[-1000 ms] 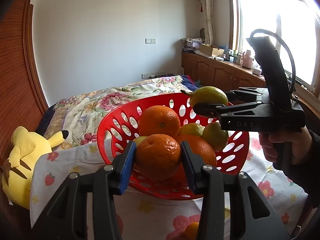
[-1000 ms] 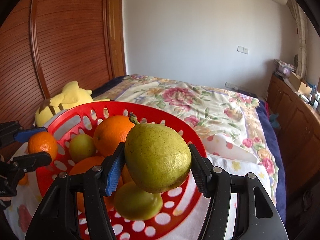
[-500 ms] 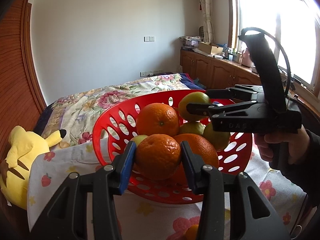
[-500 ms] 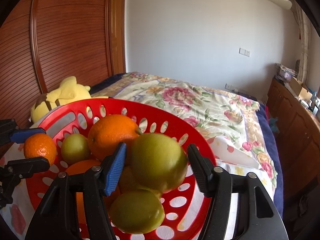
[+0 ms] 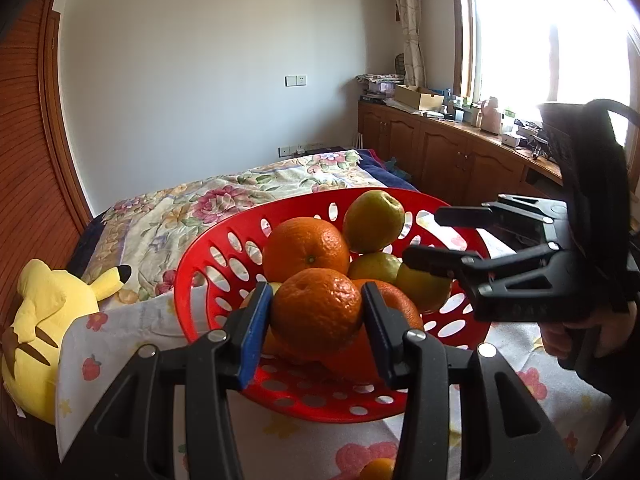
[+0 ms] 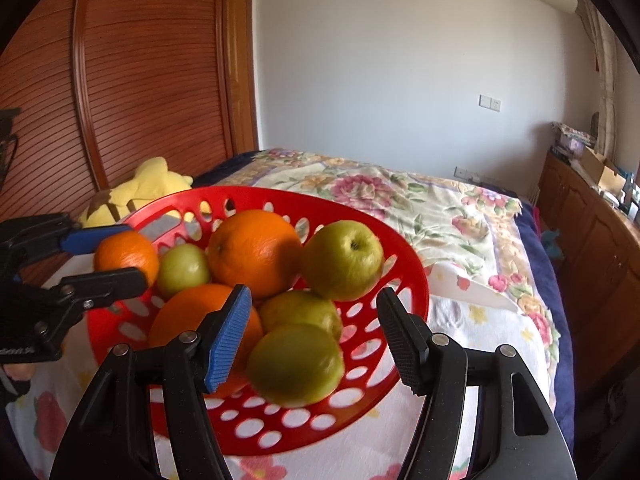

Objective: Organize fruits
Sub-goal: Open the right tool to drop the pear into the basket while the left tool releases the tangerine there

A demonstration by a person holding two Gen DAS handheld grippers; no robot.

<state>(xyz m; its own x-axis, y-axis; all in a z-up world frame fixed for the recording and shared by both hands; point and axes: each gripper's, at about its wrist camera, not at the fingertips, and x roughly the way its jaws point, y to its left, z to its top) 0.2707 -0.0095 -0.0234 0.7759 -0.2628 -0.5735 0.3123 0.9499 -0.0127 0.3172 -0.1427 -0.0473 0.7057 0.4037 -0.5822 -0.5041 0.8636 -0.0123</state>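
Note:
A red perforated basket on a floral cloth holds several oranges and green fruits. My left gripper is shut on a small orange at the basket's near rim; it also shows in the right wrist view. My right gripper is open and empty over the basket's near side; in the left wrist view it stands at the basket's right. A green pear lies on top of the pile next to a large orange.
A yellow plush toy lies left of the basket. Another orange lies on the cloth near the front edge. A bed with a flowered quilt is behind. Wooden cabinets run along the right wall.
My right gripper opened and let go of the green pear, which now rests on the pile in the basket, and drew back. My left gripper still holds the small orange.

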